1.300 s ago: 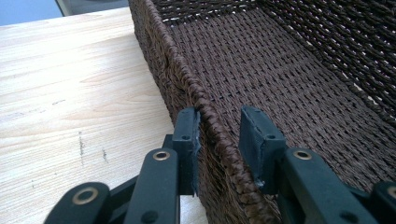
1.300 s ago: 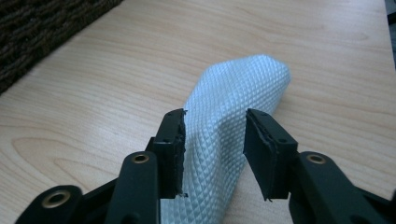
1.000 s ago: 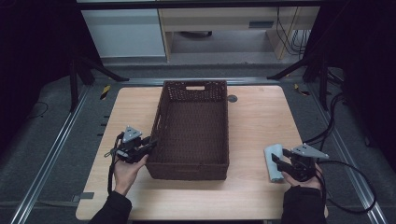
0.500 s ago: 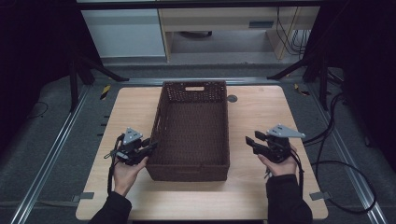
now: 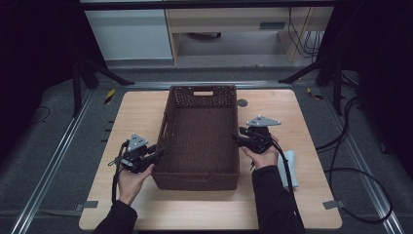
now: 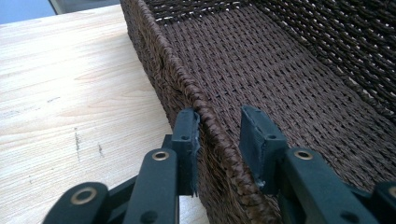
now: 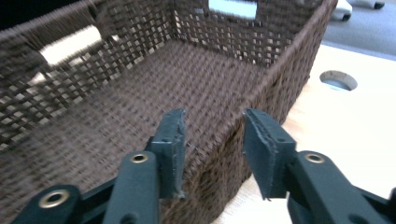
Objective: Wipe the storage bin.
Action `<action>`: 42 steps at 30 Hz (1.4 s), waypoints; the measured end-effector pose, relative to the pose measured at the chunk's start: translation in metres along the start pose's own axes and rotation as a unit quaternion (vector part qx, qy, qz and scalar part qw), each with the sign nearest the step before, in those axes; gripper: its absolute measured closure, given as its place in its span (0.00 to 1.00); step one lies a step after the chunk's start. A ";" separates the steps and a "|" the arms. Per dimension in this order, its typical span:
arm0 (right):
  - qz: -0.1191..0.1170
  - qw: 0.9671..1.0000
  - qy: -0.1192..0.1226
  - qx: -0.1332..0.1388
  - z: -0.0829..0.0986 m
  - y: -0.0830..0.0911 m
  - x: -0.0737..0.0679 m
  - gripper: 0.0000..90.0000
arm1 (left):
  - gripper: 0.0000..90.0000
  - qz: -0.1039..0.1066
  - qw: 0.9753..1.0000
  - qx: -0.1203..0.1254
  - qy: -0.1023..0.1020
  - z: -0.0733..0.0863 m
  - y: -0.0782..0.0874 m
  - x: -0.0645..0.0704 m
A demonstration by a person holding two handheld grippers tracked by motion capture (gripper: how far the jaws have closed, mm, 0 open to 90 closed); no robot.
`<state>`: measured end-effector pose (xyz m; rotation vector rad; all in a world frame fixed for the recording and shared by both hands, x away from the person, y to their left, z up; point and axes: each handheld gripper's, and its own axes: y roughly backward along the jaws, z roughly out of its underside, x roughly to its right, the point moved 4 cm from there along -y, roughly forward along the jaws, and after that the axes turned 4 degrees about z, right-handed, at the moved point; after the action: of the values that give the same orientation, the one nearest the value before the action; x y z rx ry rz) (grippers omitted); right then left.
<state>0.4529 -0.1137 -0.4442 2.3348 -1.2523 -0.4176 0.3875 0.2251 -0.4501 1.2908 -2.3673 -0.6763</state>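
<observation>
Nearest you, your left hand holds the left gripper (image 5: 157, 151) at the left long wall of the brown woven basket (image 5: 201, 173), close to its near corner. In the left gripper view, its two black jaws straddle the braided rim (image 6: 204, 119): one jaw lies against the outside of the wall, the other stands inside the basket with a gap still showing, so the gripper is open and has not clamped.

A little farther up the table, your right hand holds the right gripper (image 5: 237, 137) at the basket's right long wall. In the right gripper view its jaws are spread apart with the rim between them, gripping nothing.

The basket sits in the middle of the wooden table (image 5: 136, 109), its long side running away from you. Its far end wall has a handle slot (image 5: 203, 93).
</observation>
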 end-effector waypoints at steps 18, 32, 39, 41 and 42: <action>-0.002 1.000 -0.005 -0.016 0.012 0.024 -0.017 0.69 | 0.81 0.003 1.000 0.015 0.013 0.010 0.024 0.005; 0.028 1.000 -0.001 0.001 0.001 0.006 -0.005 0.69 | 0.74 -0.001 0.999 0.035 0.019 0.010 0.024 -0.009; 0.016 1.000 -0.009 -0.013 0.006 0.018 -0.011 0.68 | 0.80 -0.002 0.999 0.034 0.018 0.015 0.031 -0.010; 0.009 1.000 -0.009 -0.019 0.007 0.022 -0.013 0.67 | 0.86 -0.001 0.999 0.033 0.018 0.014 0.031 -0.010; 0.005 1.000 -0.003 -0.022 0.006 0.024 -0.014 0.67 | 0.88 -0.005 0.999 0.034 0.017 0.013 0.030 -0.012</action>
<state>0.4257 -0.1152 -0.4365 2.2906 -1.2451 -0.4457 0.3664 0.2521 -0.4453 1.3309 -2.3765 -0.5772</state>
